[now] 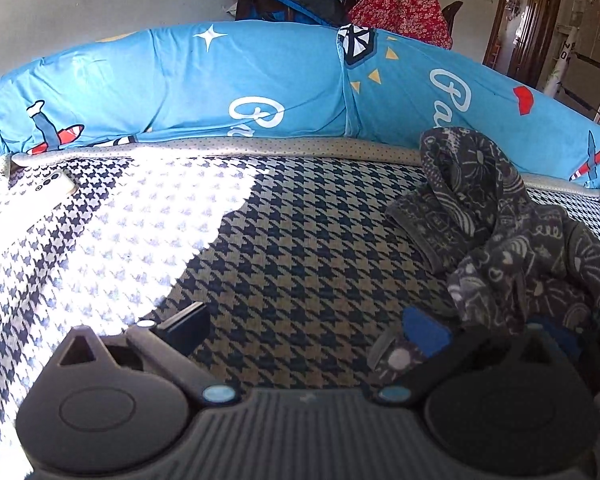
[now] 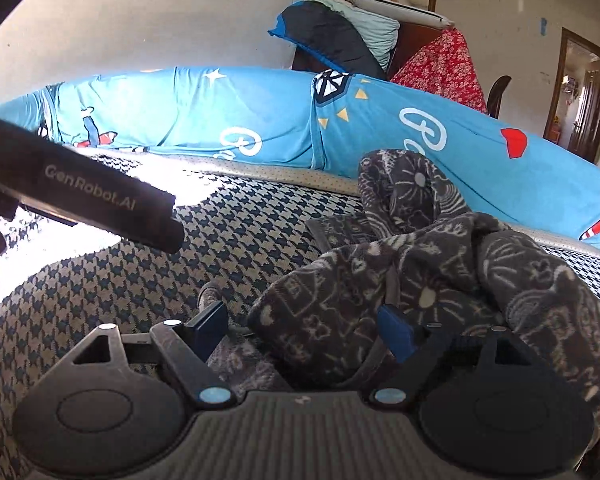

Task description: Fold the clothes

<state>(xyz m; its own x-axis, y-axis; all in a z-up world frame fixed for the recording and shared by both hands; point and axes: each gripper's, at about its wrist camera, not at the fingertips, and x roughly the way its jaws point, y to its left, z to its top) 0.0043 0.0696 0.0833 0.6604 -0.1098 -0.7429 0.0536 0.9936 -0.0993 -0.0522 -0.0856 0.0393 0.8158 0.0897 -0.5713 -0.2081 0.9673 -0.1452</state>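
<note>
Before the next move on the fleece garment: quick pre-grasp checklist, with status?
1. Left gripper open: ok, jaws spread wide.
2. Right gripper open: ok, jaws apart.
3. Fabric between the right fingers: ok, a fold of the dark patterned fleece garment bulges into the gap.
4. Fabric between the left fingers: not ok, only houndstooth bed cover in the gap; garment lies at its blue finger pad.
5. Garment spread flat: not ok, bunched in a heap.
6. White phone out of the folding area: ok, far off beside the blue bolster.
</note>
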